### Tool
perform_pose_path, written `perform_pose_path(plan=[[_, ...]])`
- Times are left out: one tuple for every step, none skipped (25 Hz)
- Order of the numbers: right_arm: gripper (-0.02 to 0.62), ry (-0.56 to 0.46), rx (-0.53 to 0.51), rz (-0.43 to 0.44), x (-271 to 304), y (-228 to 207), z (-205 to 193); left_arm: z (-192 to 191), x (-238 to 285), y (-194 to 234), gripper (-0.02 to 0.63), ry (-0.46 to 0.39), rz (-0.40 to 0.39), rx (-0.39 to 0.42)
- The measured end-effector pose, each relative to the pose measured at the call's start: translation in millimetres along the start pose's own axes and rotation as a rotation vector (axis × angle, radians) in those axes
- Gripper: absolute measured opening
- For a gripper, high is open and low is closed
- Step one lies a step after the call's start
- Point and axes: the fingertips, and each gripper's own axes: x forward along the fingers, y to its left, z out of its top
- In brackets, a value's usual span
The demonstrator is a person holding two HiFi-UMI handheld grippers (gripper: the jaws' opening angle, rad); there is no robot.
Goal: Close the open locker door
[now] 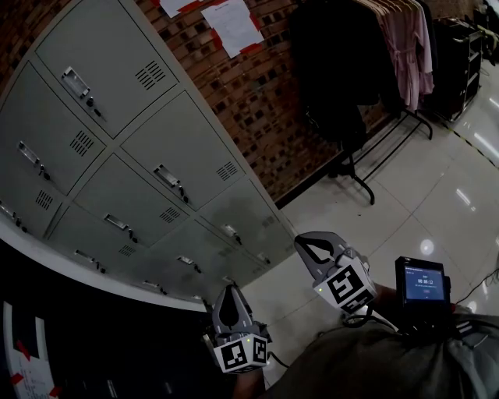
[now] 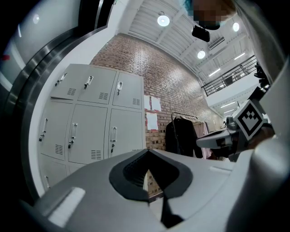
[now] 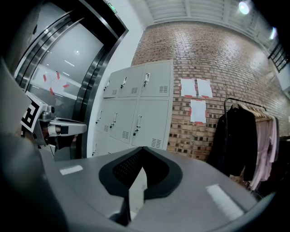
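Note:
A bank of grey metal lockers stands against a brick wall, also seen in the left gripper view and the right gripper view. Every door I can see lies flush, with small handles and vent slots; none stands visibly open. My left gripper is low in the head view, pointing at the lockers from well short of them. Its jaws meet with nothing between them. My right gripper is beside it, slightly further forward, also shut and empty. Neither touches a locker.
Papers are taped to the brick wall. A clothes rack with a dark coat and pink garments stands to the right on glossy white floor. A white ledge runs lower left. A small screen sits by my right arm.

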Motion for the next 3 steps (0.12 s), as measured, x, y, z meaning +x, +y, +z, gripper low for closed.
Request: perform_pose_path(plan=[[0.006,0.000,0.000,0.001,1.4,-0.9,-0.7,-0.9,1.5,0.2,0.002,0.000,0.001,0.000],[0.006,0.000,0.000,0.001,2.8,-1.8,-1.3,-1.7,3.1,0.4,0.002,0.001,0.002,0.000],[0.006,0.000,0.000,0.001,4.2,-2.9,-1.9,-2.4,4.7,0.6,0.002,0.002,0.003,-0.001]])
